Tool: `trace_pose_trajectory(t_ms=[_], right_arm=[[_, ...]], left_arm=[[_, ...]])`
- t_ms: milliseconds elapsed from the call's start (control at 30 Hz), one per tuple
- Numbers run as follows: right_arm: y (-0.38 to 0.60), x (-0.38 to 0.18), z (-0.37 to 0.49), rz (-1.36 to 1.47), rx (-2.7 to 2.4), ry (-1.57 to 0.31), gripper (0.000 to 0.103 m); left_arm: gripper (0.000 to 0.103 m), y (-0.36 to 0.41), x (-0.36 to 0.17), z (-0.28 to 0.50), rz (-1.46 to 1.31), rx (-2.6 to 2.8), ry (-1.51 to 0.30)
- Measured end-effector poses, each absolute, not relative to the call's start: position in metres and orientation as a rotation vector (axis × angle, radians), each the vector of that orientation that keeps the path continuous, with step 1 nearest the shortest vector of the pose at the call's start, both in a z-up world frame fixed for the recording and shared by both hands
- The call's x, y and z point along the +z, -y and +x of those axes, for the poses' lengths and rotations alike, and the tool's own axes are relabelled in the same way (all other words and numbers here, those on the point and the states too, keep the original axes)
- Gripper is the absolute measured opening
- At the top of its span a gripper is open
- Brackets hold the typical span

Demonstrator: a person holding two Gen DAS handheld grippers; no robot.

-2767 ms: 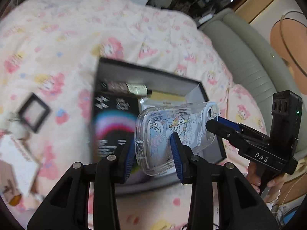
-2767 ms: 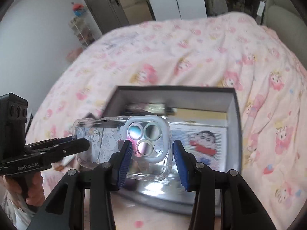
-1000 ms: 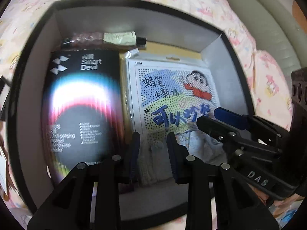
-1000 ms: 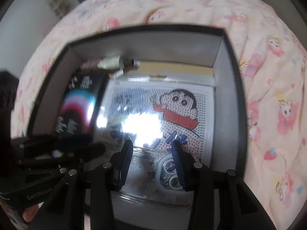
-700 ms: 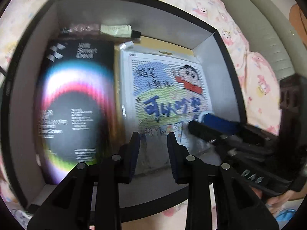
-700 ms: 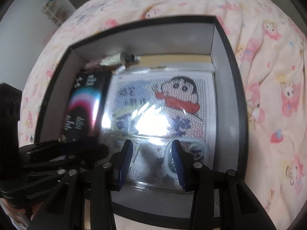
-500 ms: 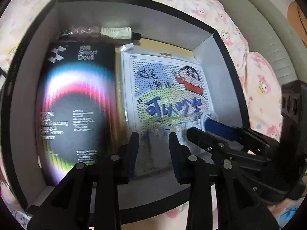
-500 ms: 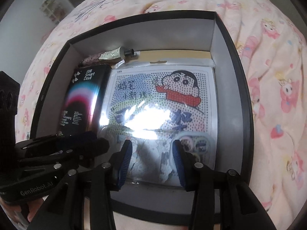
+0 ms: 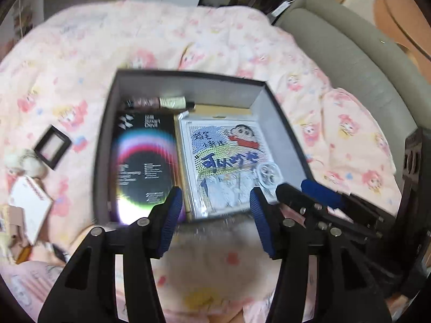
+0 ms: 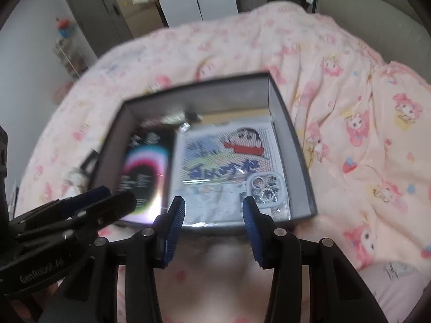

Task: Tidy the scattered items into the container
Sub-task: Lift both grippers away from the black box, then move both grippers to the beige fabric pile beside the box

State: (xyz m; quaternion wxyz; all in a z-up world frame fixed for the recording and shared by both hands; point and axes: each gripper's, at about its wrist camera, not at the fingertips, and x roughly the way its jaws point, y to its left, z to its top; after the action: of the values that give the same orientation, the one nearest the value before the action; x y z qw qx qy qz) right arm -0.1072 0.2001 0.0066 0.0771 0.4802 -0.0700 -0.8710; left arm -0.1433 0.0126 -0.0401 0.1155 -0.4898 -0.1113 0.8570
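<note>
A dark box with grey inner walls sits on the pink quilt. In it lie a black rainbow package, a cartoon bead kit, a tube and the clear phone case. The case rests flat on the kit at the box's near right corner. My left gripper hovers above the near rim, its jaws opening, nothing between them. My right gripper hangs open and empty over the same rim. Each gripper shows in the other's view: the right gripper, the left gripper.
Left of the box on the quilt lie a small black square frame, a fluffy white thing and a white card. A grey padded seat rises at the right. Cupboards stand beyond the bed.
Both grippers let go of the phone case, which now lies in the box. They rose and drew back from inside the box to above its near rim. The left jaws spread wider.
</note>
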Motion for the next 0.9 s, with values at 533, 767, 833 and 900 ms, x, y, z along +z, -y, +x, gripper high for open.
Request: trace_pose_trajectory(t_ms=[533,767,833,900], right_arm=[[-0.128,0.040,-0.054,1.243,-2.616,0.079,0.041],[-0.087,0.036,-0.044,1.231,-2.541,0.044,0.041],[-0.072,0.027,-0.044,1.236,-2.510,0.039,0.041],[-0.058,0.015,-0.045,1.261,-2.469,0.034,0.041]], left_arm=[[0.052,0.037,0.008,-0.062,-1.290,2.588,0.259],[0.052,0.077,-0.002,-0.042,-1.315,2.620,0.329],[0.052,0.089,-0.010,-0.038,-1.352,2.633,0.334],[0.051,0.101,-0.019,-0.035,-1.390,2.647,0.338]])
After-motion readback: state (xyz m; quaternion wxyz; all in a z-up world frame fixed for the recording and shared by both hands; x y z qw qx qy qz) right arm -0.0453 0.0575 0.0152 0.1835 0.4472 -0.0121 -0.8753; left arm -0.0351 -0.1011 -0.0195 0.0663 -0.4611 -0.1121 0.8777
